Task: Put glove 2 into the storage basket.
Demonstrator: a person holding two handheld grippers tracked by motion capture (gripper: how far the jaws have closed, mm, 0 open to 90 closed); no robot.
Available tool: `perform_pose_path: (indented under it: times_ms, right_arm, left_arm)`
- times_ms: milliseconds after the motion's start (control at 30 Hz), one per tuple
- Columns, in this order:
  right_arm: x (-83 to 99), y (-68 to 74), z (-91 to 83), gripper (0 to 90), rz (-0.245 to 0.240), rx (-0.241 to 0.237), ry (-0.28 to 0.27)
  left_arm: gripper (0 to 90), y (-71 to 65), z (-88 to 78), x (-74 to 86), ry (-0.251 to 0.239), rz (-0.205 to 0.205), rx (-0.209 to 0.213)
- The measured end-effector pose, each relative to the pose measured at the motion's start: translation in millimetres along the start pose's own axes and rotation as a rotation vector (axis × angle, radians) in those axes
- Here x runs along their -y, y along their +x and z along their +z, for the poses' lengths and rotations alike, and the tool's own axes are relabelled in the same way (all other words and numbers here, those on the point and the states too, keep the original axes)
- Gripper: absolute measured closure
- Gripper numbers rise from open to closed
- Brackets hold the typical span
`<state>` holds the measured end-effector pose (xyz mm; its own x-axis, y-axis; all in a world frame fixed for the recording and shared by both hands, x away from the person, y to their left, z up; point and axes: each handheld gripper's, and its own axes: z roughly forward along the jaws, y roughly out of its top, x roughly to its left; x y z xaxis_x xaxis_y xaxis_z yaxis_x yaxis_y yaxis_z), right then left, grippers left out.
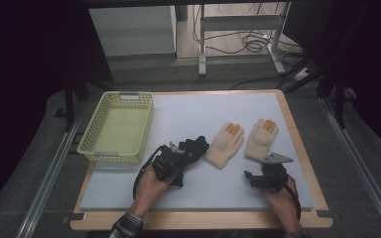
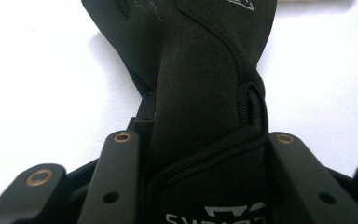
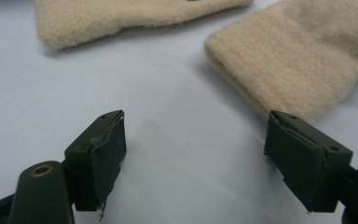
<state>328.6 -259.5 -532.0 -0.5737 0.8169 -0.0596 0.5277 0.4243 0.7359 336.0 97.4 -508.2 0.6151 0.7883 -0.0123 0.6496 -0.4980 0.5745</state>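
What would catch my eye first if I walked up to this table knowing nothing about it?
Probably the black glove clamped in the left gripper, near the table's middle. Just right of it lie two beige gloves with orange fingertips, palms flat on the white mat, while the right gripper hangs open just short of the nearer cuff. A pale yellow basket sits empty at the left edge.

Spread tongs (image 3: 193, 154) rest just short of two beige gloves (image 3: 289, 60).

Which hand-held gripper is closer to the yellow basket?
Left. The left hand-held gripper, shut on the black glove, is just right of the yellow basket. The right hand-held gripper is far across the mat.
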Motion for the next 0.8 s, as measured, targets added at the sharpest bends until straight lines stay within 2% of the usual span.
perform_pose_path:
  times_ms: [167, 367, 500, 600, 800]
  right_arm:
    - [0.0, -0.1, 0.0, 20.4, -0.001, 0.0, 0.0]
    - [0.0, 0.0, 0.0, 20.4, -0.001, 0.0, -0.001]
    - [0.0, 0.0, -0.1, 20.4, 0.0, 0.0, 0.0]
    - [0.1, 0.0, -0.1, 20.4, 0.001, 0.0, 0.0]
    - [0.1, 0.1, 0.1, 20.4, 0.002, 0.0, -0.002]
  left_arm:
    - [62.1, 13.8, -22.4, -10.1, -0.041, -0.019, -0.006]
    - [61.7, 30.7, -49.2, -27.7, -0.069, -0.017, -0.025]
    - [61.4, 45.1, -66.7, -38.0, -0.086, -0.021, -0.065]
    - [61.3, 56.8, -75.8, -42.4, -0.079, -0.022, -0.1]
    - [61.0, 86.8, -88.6, -44.0, -0.081, -0.068, -0.147]
